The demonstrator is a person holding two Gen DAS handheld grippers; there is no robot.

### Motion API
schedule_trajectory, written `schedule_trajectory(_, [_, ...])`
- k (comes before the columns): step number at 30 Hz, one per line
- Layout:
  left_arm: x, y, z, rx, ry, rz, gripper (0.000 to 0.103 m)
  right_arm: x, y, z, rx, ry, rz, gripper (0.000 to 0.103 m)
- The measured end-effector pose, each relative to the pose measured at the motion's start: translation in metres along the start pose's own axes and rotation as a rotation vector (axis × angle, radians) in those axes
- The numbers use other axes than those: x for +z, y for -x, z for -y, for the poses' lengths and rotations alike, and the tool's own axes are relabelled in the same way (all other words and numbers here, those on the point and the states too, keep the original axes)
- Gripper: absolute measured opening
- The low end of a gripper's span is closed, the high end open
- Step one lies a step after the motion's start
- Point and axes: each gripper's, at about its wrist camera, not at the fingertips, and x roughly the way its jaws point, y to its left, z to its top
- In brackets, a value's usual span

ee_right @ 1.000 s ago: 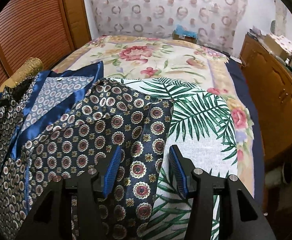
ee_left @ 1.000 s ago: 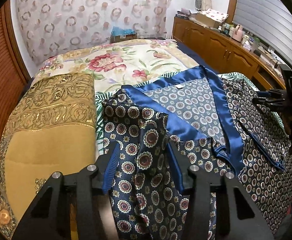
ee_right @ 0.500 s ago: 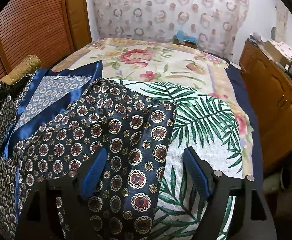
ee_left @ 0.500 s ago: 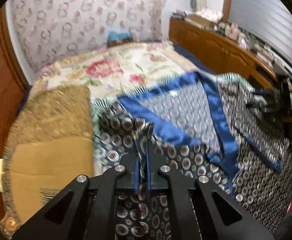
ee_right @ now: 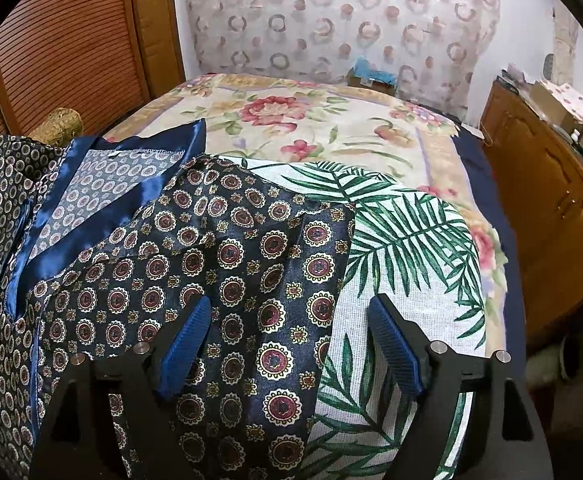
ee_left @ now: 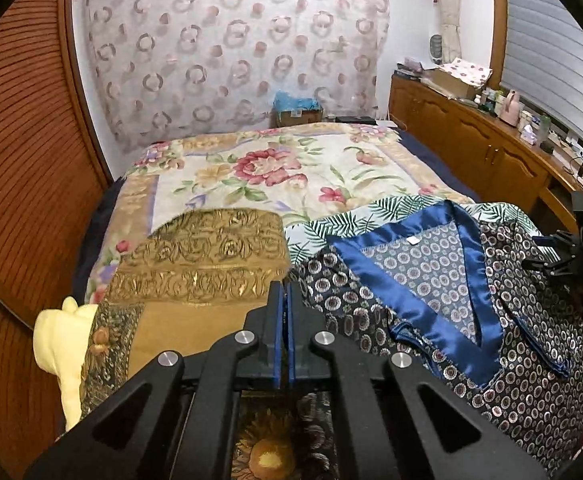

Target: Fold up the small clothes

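On the bed [ee_left: 251, 168], seen from the left wrist, the left gripper [ee_left: 284, 332] has its blue pads pressed together; whether cloth is pinched between them cannot be told. The navy patterned garment [ee_left: 431, 280] lies just to its right, beside a gold blanket [ee_left: 203, 268]. From the right wrist, the right gripper [ee_right: 291, 340] stands spread wide over the garment's near edge, its left pad [ee_right: 185, 340] over the cloth, its right one over a palm-leaf sheet [ee_right: 403, 240].
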Motion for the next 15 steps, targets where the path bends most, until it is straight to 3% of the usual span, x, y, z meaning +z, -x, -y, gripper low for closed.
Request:
schedule_trajectory(7, [-0.018,-0.024,-0.006,-0.017,0.047,-0.096,0.005,0.010,-0.007,0.004,-0.002,-0.004,-0.013,0.083])
schedule_trajectory(9, [-0.023,-0.028,-0.010,-0.019,0.071,-0.115,0.021,0.008,-0.008,0.003,-0.002,-0.006,-0.004,0.084])
schedule_trajectory(15, [-0.036,-0.034,-0.011,-0.023,0.070,-0.148,0.027,0.005,-0.007,0.003,-0.003,-0.007,0.011,0.084])
